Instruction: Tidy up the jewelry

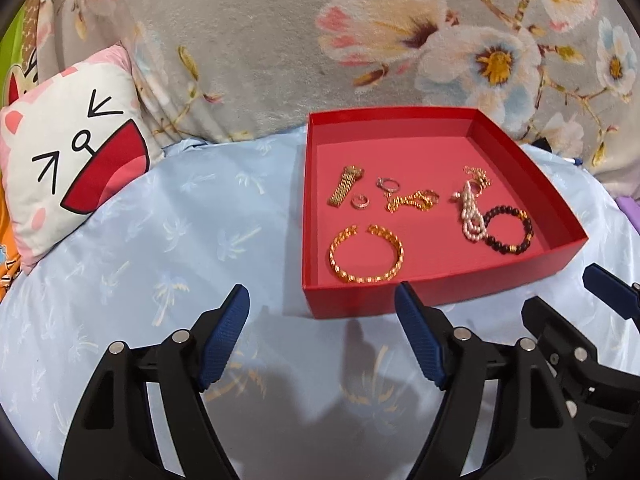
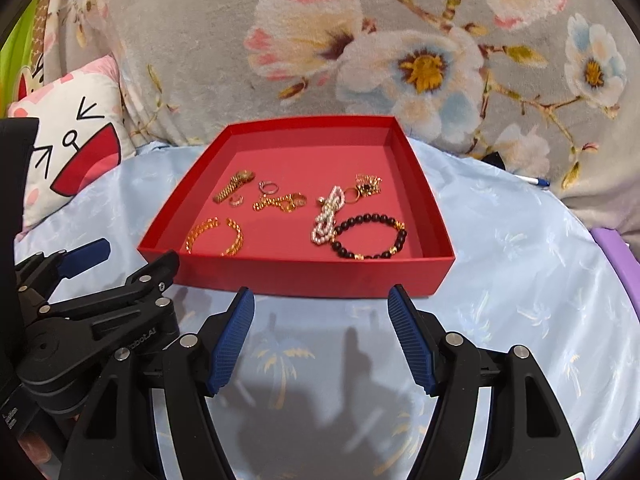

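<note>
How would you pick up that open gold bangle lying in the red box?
Likely from straight above, pinching the near arc of the gold bangle across its thin band. It lies flat, so there is no edge to grab sideways, and the box wall blocks a low approach. The left gripper is closest.

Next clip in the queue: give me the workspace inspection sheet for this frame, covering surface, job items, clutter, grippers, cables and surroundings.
Surface: pale blue palm-print cloth, wrinkled.
Job's things: red tray holding gold open bangle, dark bead bracelet touching pearl strand, gold chain, gold strap piece, small rings.
Clutter: pen and purple object at the right edge.
Grippers: left gripper and right gripper both open, empty, short of the tray.
Cables: nothing seen.
Surroundings: floral blanket, cartoon-face pillow.
</note>
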